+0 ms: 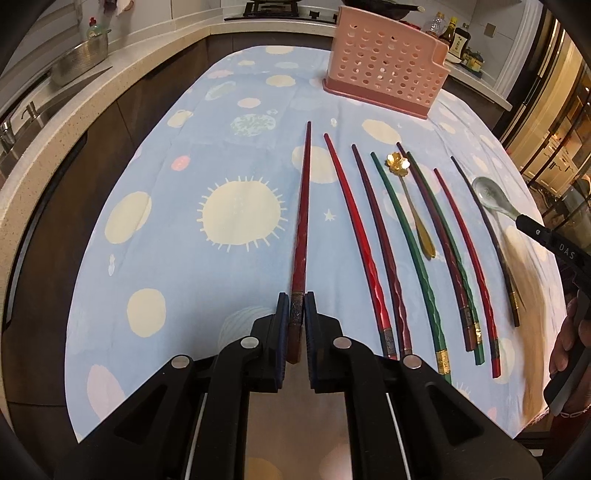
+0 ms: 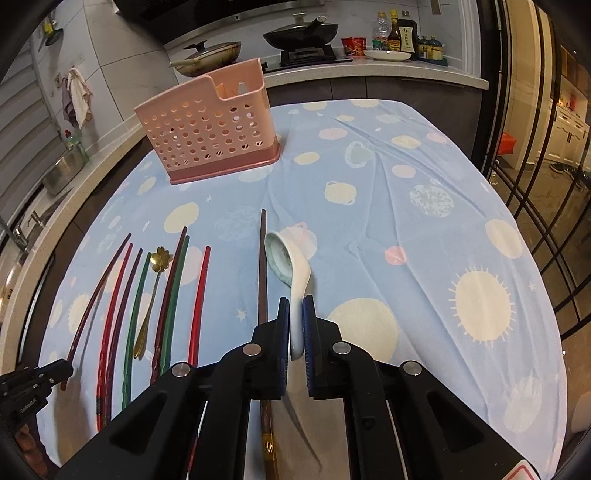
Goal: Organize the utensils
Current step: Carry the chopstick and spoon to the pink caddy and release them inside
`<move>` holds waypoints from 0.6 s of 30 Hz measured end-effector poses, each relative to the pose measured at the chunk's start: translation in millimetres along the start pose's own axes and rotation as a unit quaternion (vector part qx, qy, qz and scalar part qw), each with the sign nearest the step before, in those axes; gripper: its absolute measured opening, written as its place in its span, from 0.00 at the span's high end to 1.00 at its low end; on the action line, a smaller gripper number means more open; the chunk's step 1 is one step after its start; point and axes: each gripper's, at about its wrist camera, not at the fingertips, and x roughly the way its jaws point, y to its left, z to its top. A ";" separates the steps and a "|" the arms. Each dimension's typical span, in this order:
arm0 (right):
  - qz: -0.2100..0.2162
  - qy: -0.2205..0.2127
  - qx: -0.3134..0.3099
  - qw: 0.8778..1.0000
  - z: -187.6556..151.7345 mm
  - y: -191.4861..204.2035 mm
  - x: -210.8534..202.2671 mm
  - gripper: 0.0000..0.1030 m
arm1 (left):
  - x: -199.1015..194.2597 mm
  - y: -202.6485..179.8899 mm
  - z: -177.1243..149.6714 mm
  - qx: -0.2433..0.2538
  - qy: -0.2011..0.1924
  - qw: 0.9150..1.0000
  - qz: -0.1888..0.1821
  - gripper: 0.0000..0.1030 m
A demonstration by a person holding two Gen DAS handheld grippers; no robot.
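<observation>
My left gripper (image 1: 296,301) is shut on the thick end of a dark red chopstick (image 1: 302,218), which points away toward the pink utensil holder (image 1: 388,62). My right gripper (image 2: 295,306) is shut on the handle of a white ceramic spoon (image 2: 286,258), bowl held forward and off the cloth. Several red, green and dark chopsticks (image 1: 388,240) lie in a row on the blue cloth, with a gold flower-headed spoon (image 1: 410,199) among them. In the right wrist view the same row (image 2: 166,295) lies to the left, and one dark chopstick (image 2: 263,266) runs beside the spoon.
The table carries a blue cloth with pale dots (image 2: 424,258). The pink holder (image 2: 210,125) stands at the far side. A kitchen counter with a sink (image 1: 22,122) curves along the left, and a stove with pans (image 2: 299,33) is behind. A glass door (image 2: 546,184) is at the right.
</observation>
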 end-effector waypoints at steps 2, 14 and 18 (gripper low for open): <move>-0.001 -0.011 0.002 1.000 2.2 -0.8 -12.5 0.94 | -11.8 -0.5 1.5 -0.001 -0.014 1.000 -0.006 0.92; 0.012 -0.068 -0.007 0.998 20.1 3.2 -69.9 0.94 | -79.6 0.9 27.7 -0.006 -0.108 0.994 -0.032 0.93; 0.025 -0.082 -0.007 0.996 31.3 4.4 -81.3 0.94 | -102.9 1.8 48.1 -0.005 -0.146 0.989 -0.038 0.93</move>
